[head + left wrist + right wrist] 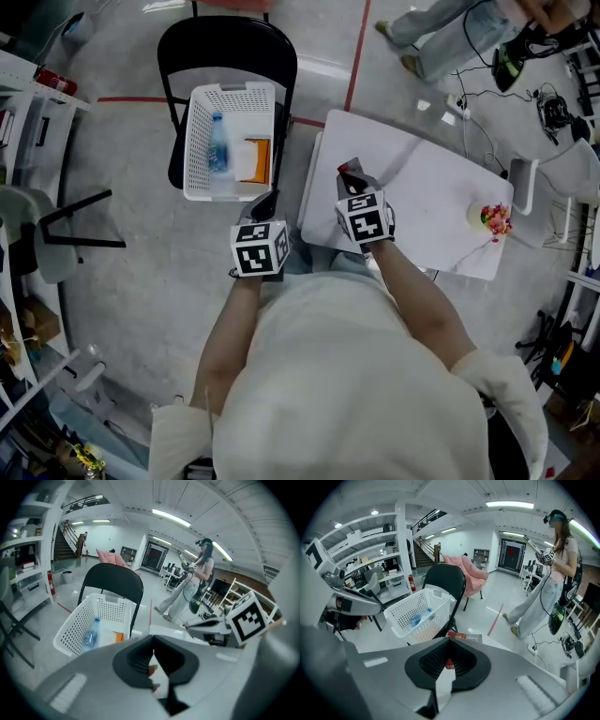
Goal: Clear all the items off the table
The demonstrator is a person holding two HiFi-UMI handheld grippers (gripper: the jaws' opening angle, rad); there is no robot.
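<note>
A dark red packet [464, 639] is sitting pinched in the right gripper [449, 641]. Its jaws are pressing together on the packet, whose far end is sticking out past the tips. In the head view this gripper is hanging over the left part of the white table [422, 187]. A small pot of flowers [495, 219] is standing near the table's right edge, well apart from both grippers.

The left gripper [266, 204] is hanging off the table, between its left edge and the near end of the basket [202, 141]. Its jaws are lying fully together, and I cannot tell whether anything thin is caught in them.

The white basket is resting on the seat of a black chair [225, 52] just left of the table. A bottle [217, 143] is lying in it, with an orange and white thing [255, 159] beside it. A person [543, 588] is standing on the grey floor beyond the table.
</note>
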